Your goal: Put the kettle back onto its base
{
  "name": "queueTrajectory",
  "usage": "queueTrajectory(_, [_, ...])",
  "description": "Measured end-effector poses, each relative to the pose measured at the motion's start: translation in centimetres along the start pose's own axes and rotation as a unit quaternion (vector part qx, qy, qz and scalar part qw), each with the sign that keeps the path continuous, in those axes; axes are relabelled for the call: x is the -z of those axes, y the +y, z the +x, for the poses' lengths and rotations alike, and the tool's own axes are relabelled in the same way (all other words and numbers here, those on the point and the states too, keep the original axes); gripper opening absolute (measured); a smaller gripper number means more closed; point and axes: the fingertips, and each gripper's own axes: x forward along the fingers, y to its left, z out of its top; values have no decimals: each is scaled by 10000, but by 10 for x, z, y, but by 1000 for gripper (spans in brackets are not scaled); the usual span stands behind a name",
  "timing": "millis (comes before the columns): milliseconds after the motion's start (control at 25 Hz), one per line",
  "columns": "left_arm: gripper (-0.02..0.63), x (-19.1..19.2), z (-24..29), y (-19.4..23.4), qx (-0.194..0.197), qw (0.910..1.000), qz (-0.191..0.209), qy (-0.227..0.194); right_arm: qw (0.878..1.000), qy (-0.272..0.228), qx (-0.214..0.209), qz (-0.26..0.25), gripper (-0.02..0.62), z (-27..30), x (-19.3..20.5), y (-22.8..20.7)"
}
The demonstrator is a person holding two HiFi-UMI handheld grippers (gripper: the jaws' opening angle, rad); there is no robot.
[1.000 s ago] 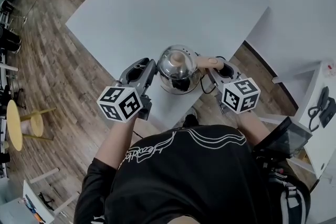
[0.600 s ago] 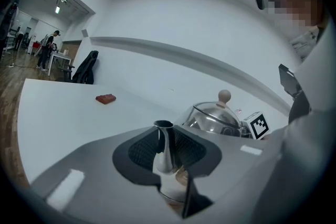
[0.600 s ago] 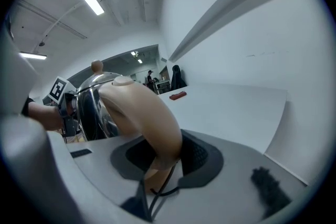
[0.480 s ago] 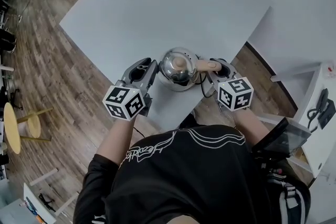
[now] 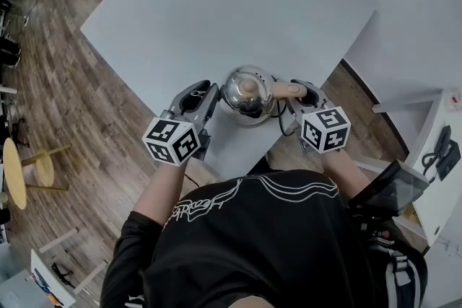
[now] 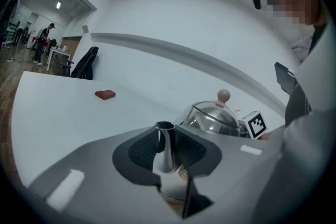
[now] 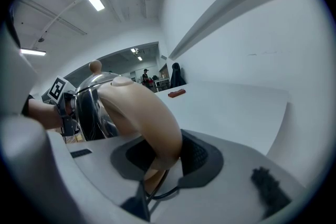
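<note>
In the head view the kettle (image 5: pixel 247 94) is at the near edge of the table (image 5: pixel 238 11), between the two tongs. A second ago it was higher, with the dark base showing under it. Now it is lower and covers the base almost fully, so I judge it is seated or nearly seated. The left gripper (image 5: pixel 208 96) is on its left side and the right gripper (image 5: pixel 292 91) on its right.

In the left gripper view the jaws are closed on the steel spout (image 6: pixel 165 147); the lid knob shows behind.

In the right gripper view the jaws grip the beige handle (image 7: pixel 142 118). What remains is probably to check that it sits flat, then let go.
</note>
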Motion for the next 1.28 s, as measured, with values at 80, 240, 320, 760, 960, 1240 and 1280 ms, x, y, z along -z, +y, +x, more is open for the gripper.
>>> queueTrajectory(80, [90,0,0,0,38,10000,-29,-4,10000,-10,18,8,117,-1,0,0])
queueTrajectory(240, [91,1,-1,0,50,9999,-133,-21,10000,-37,43,32,117,-3,0,0])
queueTrajectory(320, [92,1,-1,0,51,9999,-134,-36,10000,-48,47,38,117,-2,0,0])
queueTrajectory(760, [92,12,1,1,51,9997,-219,85,9999,-28,151,69,117,-2,12,-1])
queueTrajectory(960, [94,12,4,2,46,9995,-318,60,9998,9,114,138,117,0,15,-3])
queueTrajectory(1240, [95,16,4,2,91,9983,-569,60,9998,64,-10,173,117,1,17,-4])
queueTrajectory(1280, [96,16,4,2,104,9981,-605,71,9998,73,-39,184,117,1,18,-3])
